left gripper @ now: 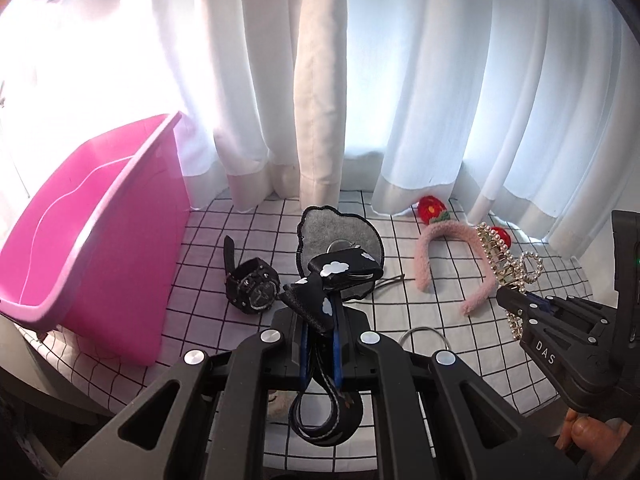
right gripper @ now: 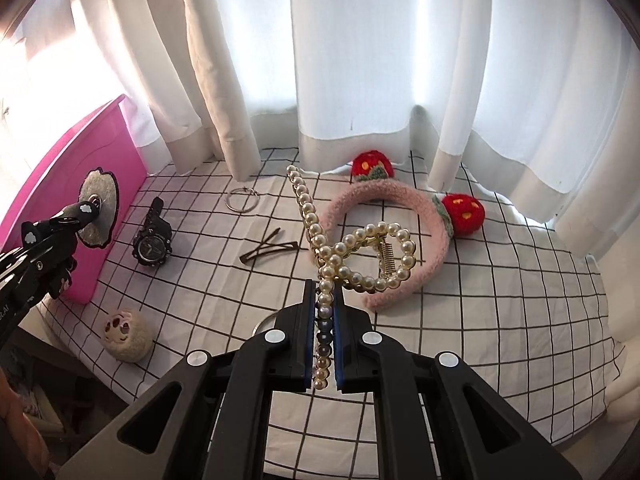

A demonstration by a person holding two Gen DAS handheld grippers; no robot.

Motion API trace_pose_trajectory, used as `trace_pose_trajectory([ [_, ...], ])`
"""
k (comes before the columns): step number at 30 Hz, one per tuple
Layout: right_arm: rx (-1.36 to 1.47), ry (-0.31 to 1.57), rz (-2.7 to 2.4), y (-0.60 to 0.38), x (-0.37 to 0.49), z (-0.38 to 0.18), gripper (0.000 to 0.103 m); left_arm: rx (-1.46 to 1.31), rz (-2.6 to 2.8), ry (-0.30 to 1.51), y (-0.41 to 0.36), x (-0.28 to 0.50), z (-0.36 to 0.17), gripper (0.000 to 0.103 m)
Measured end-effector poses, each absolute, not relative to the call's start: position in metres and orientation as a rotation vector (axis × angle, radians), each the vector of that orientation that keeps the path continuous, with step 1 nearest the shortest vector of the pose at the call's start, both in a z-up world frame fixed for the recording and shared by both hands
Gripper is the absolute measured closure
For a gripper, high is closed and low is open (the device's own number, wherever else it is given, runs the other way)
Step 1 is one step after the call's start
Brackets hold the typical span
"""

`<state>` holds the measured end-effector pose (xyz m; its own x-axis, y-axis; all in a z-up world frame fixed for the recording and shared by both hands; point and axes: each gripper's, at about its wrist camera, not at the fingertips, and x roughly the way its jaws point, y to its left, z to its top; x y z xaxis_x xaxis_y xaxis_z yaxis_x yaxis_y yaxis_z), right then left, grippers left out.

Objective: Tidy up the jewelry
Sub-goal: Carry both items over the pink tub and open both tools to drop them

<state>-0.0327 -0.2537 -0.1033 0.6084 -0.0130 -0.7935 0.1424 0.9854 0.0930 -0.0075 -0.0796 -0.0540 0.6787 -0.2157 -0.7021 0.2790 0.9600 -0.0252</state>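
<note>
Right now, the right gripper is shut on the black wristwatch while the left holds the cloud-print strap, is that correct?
Not quite: the right gripper is shut on the pearl hair claw, as the right wrist view shows. The black wristwatch lies on the checked cloth. The left gripper does hold the cloud-print strap.

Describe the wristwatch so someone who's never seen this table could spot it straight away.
Find the big pink bin at the left of the checked tablecloth. The watch lies on the cloth just beside it. It is the only all-black, chunky item; a thin hairpin lies nearby.

White curtains (right gripper: 360,60) hanging in long folds, bright daylight shining through, worktop (right gripper: 500,300) covered with white cloth with black grid lines, sunny glow at left
</note>
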Motion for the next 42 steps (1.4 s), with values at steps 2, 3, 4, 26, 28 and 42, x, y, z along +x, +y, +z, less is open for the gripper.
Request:
trace_pose_trajectory([
  [2, 0.135, 0.884, -0.066, -0.241, -0.025, -0.088, 0.095, 0.067, -0.270, 0.754, -0.069, -0.004, -0.039, 0.094],
  [3, 0.126, 0.869, -0.052, -0.234, -0.021, -0.080, 0.095, 0.059, -0.263, 0.743, -0.062, -0.003, -0.032, 0.094],
  [4, 0.117, 0.855, -0.037, -0.227, -0.016, -0.072, 0.095, 0.054, -0.256, 0.731, -0.056, -0.001, -0.025, 0.094],
  [26, -0.085, 0.756, 0.457, 0.033, 0.114, 0.015, 0.095, -0.059, 0.187, 0.726, 0.159, 0.053, 0.006, 0.094],
  [28, -0.096, 0.779, 0.479, 0.052, 0.121, 0.012, 0.095, -0.073, 0.200, 0.745, 0.169, 0.060, -0.003, 0.094],
  [42, -0.169, 0.958, 0.491, 0.109, 0.175, -0.025, 0.095, -0.125, 0.251, 0.848, 0.201, 0.110, -0.040, 0.093],
])
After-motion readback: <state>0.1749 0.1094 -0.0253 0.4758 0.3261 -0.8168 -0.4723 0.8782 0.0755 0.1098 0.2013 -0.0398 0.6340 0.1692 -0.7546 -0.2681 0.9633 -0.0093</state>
